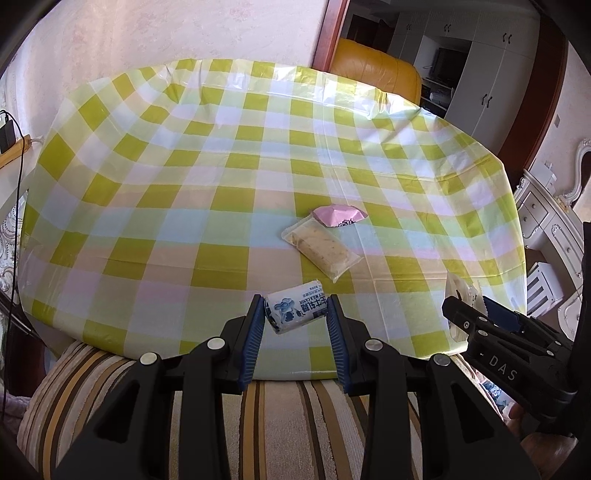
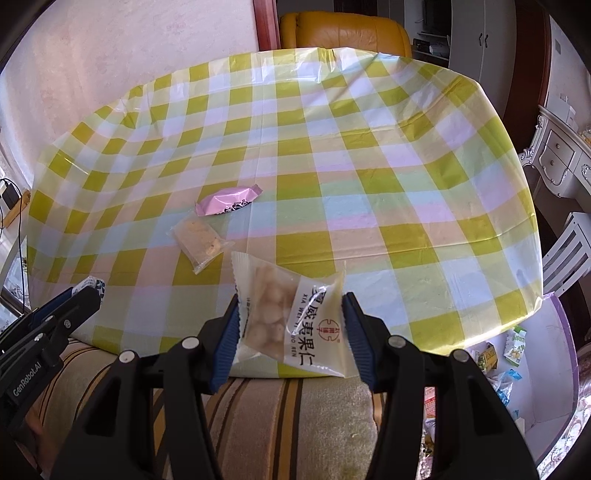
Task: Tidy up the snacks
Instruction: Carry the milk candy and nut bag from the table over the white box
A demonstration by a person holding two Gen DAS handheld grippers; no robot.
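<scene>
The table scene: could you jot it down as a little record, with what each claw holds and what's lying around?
Left gripper: shut on a blue-and-white milk candy
Right gripper: shut on a clear nut packet
On the table: pink packet and clear biscuit packet, close together; contact unclear
Surface: green checked tablecloth
Lower right, beside the table: box with more snack packets
Far side: orange chair

Bright daylight, sheen on the tablecloth (image 1: 258, 147), fisheye-curved dark corners.
</scene>
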